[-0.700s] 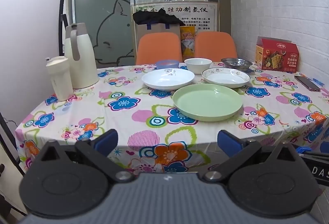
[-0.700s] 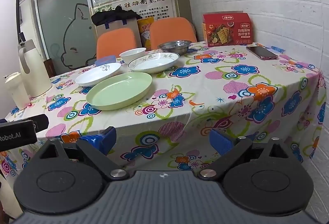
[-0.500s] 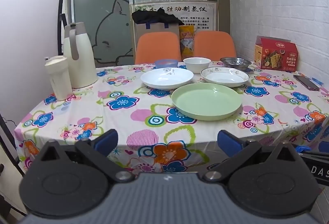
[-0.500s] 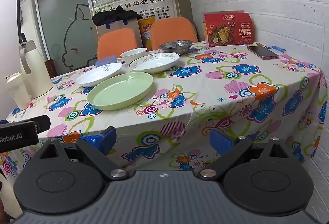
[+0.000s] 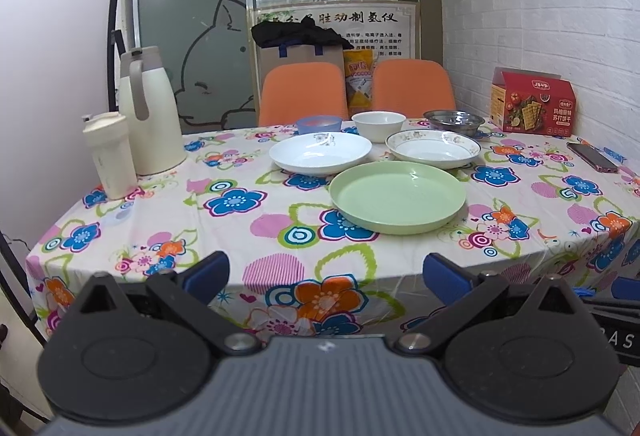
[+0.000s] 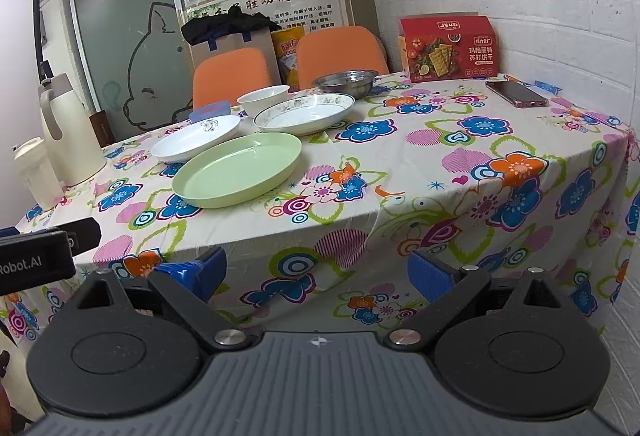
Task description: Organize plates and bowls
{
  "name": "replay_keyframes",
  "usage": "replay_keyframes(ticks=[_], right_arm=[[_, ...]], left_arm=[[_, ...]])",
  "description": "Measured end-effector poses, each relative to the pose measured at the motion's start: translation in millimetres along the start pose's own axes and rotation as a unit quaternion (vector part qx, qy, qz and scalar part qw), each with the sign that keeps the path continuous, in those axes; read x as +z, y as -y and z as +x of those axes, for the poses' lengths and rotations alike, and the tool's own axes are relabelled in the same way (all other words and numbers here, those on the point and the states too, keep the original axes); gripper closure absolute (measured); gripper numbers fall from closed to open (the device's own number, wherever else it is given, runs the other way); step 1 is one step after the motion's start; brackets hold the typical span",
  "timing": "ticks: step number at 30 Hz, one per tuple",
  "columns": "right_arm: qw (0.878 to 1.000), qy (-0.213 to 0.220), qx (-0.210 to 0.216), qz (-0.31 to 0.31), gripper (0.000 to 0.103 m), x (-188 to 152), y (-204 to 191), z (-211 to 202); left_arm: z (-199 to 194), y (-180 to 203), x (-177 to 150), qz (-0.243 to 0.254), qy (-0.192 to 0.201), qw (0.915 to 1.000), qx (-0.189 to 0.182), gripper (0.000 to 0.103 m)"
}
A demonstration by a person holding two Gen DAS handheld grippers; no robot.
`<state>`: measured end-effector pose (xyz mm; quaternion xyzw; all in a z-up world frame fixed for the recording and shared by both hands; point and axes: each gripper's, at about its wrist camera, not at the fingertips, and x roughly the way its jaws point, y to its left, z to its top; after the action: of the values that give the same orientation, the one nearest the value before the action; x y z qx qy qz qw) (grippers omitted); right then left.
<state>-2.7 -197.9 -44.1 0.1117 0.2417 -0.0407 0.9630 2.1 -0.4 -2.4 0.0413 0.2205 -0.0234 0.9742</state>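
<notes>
left gripper [image 5: 324, 272]: jaws wide, empty, short of the table [image 5: 240, 220]
right gripper [image 6: 316, 268]: likewise
green plate [image 5: 398, 197]: nearest ahead, likely first

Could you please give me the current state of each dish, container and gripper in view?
left gripper: open, empty, short of the table
right gripper: open, empty
green plate: empty, flat, unstacked
white plate: empty, unstacked
patterned-rim plate: empty
white bowl: upright
blue bowl: upright
steel bowl: upright
thermos jug: upright, lid shut
cream cup: upright, lidded
phone: lying flat
cracker box: upright
</notes>
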Motion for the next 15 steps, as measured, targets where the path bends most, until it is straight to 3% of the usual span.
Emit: replay_keyframes(ticks=[15], right_arm=[[1.0, -0.003, 0.001, 0.0, 0.018, -0.1, 0.5, 0.3]], left_arm=[[0.9, 1.1, 0.3, 0.003, -0.001, 1.0, 0.0, 0.0]])
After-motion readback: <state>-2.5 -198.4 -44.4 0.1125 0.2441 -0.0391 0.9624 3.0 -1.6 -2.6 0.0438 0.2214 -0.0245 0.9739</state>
